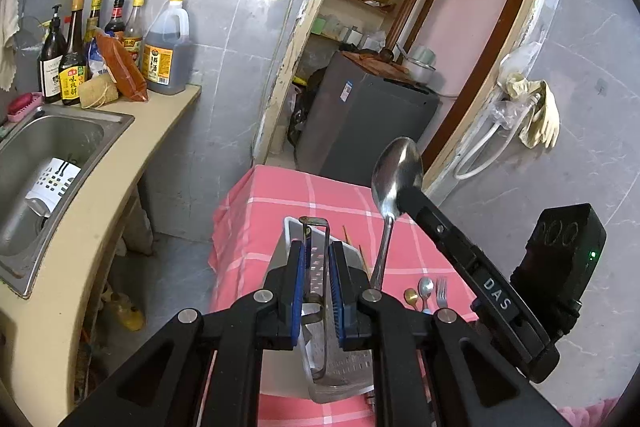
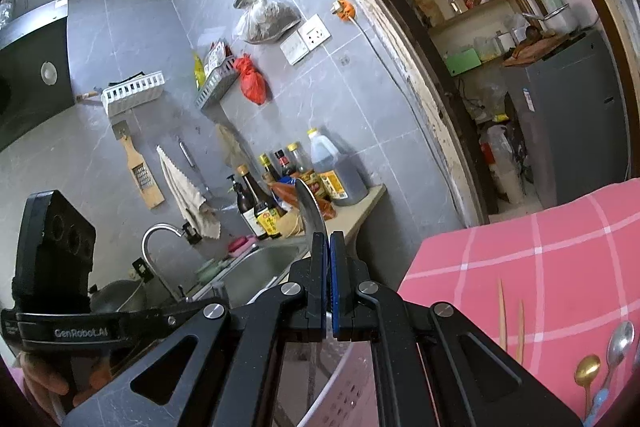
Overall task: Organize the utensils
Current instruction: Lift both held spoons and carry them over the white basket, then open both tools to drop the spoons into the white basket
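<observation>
My left gripper (image 1: 318, 269) is shut on the metal handle loop (image 1: 316, 259) of a perforated steel utensil holder (image 1: 340, 371), which stands on the pink checked tablecloth (image 1: 280, 211). My right gripper (image 1: 404, 197) is shut on a large steel spoon (image 1: 394, 175), held upright, bowl up, just right of the holder. In the right wrist view the spoon (image 2: 310, 207) shows edge-on between the shut jaws of that gripper (image 2: 328, 241). A gold spoon (image 1: 411, 297), a small silver spoon (image 1: 425, 287) and a fork (image 1: 441, 291) lie on the cloth. Two chopsticks (image 2: 510, 319) lie beside them.
A steel sink (image 1: 48, 155) and a counter with sauce bottles (image 1: 104, 47) are at the left. A doorway with a grey appliance (image 1: 360, 107) is behind the table. A tiled wall with hanging gloves (image 1: 536, 111) is at the right.
</observation>
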### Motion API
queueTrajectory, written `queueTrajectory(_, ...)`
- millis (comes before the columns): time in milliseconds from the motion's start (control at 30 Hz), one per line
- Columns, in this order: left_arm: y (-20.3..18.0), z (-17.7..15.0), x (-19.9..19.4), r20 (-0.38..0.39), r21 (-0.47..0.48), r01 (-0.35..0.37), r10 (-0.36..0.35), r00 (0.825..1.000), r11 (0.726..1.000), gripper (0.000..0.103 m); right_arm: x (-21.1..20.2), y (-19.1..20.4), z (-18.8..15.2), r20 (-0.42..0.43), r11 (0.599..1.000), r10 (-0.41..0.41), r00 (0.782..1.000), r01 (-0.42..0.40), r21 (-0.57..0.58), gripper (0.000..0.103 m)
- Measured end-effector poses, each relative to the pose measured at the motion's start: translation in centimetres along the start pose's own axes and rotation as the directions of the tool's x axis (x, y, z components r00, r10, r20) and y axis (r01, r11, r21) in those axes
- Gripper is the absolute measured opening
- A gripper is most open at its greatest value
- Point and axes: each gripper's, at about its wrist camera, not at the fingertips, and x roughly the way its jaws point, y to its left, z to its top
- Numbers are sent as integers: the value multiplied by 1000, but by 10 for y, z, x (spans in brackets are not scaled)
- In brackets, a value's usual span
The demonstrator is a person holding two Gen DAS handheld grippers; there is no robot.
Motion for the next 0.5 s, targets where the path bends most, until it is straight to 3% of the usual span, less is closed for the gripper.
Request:
queueTrajectory(300,2,0,-2,-7,-22,19,-20,1000,1000,14,-11,-4,-9,-76,1000,8,997,-8,4,3)
queueTrajectory(367,2,1,-5,-1,-30,20,-20,1000,999,19,-15,-5,-9,-91,1000,10,996,-10,9,3)
queueTrajectory(500,2,0,-15,47,-51,41,-39,998,998,45,-25,-6,-9,-114,1000,12,993,-11,4,7)
